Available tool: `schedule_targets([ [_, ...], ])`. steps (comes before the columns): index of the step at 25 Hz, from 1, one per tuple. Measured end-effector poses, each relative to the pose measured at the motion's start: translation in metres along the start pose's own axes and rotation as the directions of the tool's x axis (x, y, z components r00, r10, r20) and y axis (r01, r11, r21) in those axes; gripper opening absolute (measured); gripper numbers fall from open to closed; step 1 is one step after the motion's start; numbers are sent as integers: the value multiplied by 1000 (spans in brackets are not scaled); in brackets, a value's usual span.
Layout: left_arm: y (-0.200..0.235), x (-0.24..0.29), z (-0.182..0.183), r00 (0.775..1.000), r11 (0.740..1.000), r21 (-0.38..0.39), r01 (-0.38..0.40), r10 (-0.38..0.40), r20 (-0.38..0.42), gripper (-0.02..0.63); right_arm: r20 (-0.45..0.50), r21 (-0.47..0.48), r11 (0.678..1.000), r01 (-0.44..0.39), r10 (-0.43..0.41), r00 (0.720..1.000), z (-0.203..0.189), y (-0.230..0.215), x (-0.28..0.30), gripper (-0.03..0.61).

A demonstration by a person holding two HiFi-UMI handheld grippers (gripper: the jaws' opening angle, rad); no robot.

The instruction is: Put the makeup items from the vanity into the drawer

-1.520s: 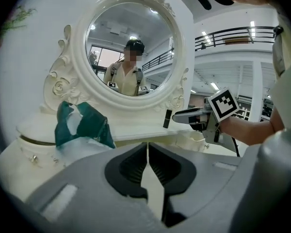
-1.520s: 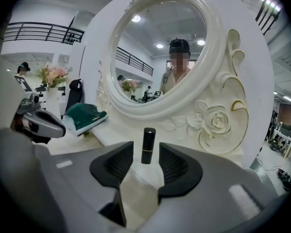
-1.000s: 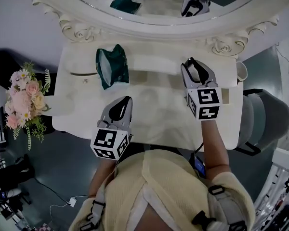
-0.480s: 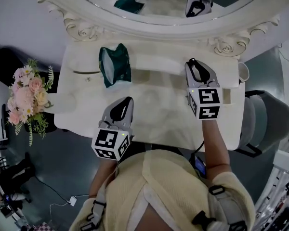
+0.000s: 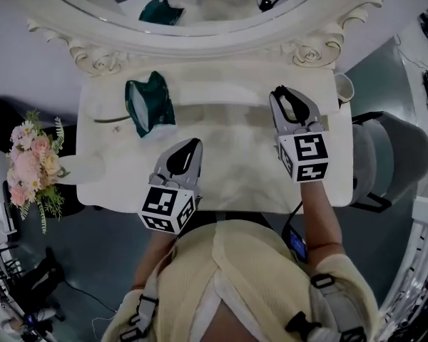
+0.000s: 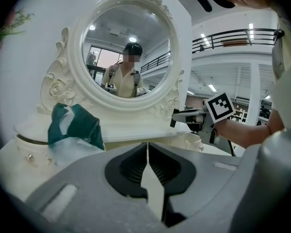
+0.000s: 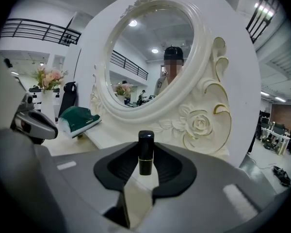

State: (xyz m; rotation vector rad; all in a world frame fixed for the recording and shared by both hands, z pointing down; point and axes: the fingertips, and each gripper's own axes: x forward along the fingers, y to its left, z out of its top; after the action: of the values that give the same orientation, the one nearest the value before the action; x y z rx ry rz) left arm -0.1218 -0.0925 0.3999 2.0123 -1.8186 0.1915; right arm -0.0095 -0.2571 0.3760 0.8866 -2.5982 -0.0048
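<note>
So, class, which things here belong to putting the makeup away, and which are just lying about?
Job: black lipstick tube in the right gripper, green pouch (probably), vanity top.
Lying about: flower bunch, grey chair.

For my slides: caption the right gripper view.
Right gripper, just closed on an upright black lipstick, facing the ornate white mirror.
</note>
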Motion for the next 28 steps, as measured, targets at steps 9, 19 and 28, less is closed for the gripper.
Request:
schedule_targets([
  [9,-42,33,0,989,989,40,146,-145,-32,9,-50,44,992,121,-119,992,-31,-39,-43,101],
  [19,-86,60,-3,963,961,72,267,-262,-71,9,-128,85,973,214,-203,971,-71,-75,-78,101],
  [28,-122,89,0,933,928,108,356,-348,-89,8,-206,119,970,214,-187,961,-101,-93,-90,101],
])
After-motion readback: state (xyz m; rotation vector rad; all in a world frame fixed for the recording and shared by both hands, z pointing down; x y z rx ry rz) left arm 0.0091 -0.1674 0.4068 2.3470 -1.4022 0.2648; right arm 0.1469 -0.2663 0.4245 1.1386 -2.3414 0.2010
